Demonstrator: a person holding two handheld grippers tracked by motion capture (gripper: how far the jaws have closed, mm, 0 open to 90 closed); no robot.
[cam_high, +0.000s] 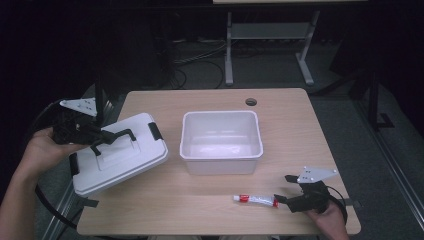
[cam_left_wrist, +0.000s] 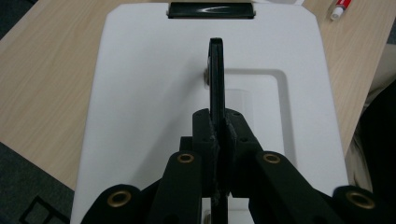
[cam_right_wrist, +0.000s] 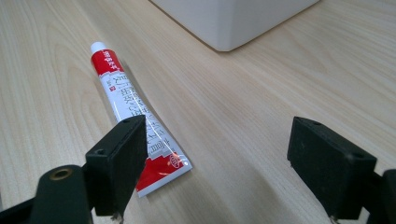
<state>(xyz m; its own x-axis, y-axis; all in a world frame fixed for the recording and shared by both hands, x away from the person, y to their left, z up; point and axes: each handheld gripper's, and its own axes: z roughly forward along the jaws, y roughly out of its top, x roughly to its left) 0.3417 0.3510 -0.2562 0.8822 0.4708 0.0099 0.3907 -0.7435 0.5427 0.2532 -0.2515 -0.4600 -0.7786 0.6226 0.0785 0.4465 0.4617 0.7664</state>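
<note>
**One bin, one lid, one tube**

Wooden tabletop (cam_high: 280, 130) stretches pale under me, with dark floor and a metal frame beyond its far edge. At its middle stands one white bin (cam_high: 221, 141), open-topped; I see nothing inside it. Left of the bin lies one white lid (cam_high: 120, 155), tilted, its outer corner hanging over the table's left edge. It carries a black handle (cam_left_wrist: 216, 74) and black latches at its ends.

My left gripper (cam_high: 102, 137) is clamped on that handle: in the left gripper view both jaws press flat against the thin black bar.

One red-and-white tube (cam_high: 256, 200) lies flat near the front edge, well apart from the bin, cap toward the left. My right gripper (cam_high: 287, 189) rests at the tube's crimped end with jaws spread wide. In the right gripper view one jaw stands over the tube's tail (cam_right_wrist: 159, 161), the other over bare wood.

Bare wood lies right of the bin and between bin and tube.
</note>
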